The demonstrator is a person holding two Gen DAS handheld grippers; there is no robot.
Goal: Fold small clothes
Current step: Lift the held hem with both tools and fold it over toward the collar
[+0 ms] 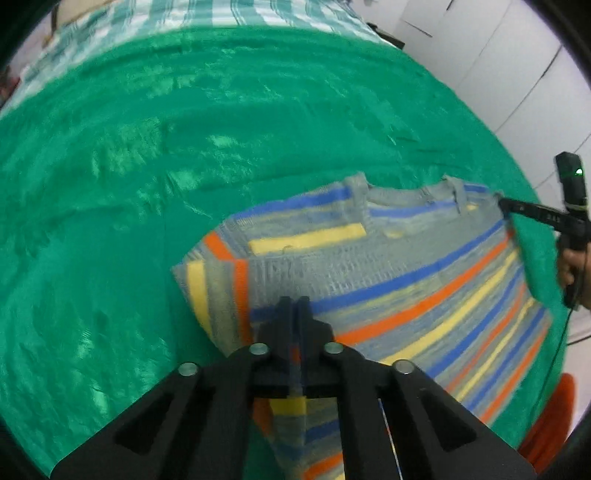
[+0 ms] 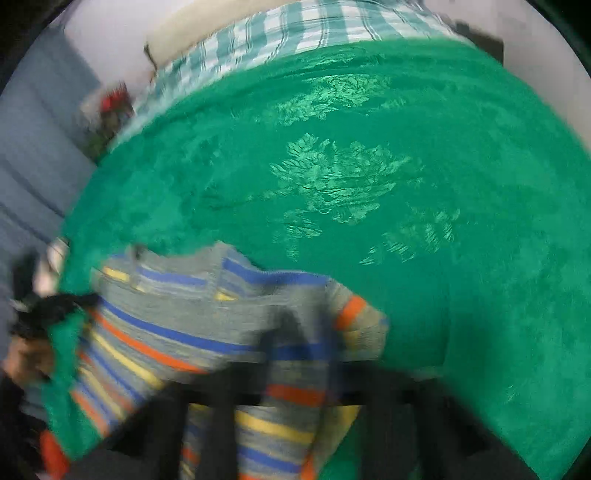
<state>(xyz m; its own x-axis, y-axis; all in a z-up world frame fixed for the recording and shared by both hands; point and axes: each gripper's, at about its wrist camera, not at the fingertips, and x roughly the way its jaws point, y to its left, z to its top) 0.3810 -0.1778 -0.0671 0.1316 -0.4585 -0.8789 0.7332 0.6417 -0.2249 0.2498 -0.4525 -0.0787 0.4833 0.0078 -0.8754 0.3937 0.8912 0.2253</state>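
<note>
A grey knitted sweater (image 1: 369,266) with blue, orange and yellow stripes lies on a green blanket (image 1: 184,166). My left gripper (image 1: 295,301) is shut on the sweater near its sleeve side, and striped cloth runs down between its fingers. At the far right of the left wrist view, my right gripper (image 1: 500,201) pinches the sweater's other shoulder edge. The right wrist view is blurred. There the right gripper (image 2: 299,325) is closed over the sweater (image 2: 177,314), and the left gripper (image 2: 86,301) shows dark at the left edge. A flap of green blanket (image 2: 62,350) stands up beside it.
A teal and white checked sheet (image 1: 221,14) covers the far end of the bed. White cupboard doors (image 1: 498,74) stand at the right. A person's hand (image 1: 569,266) holds the right gripper. An orange object (image 1: 554,424) sits low beside the bed's edge.
</note>
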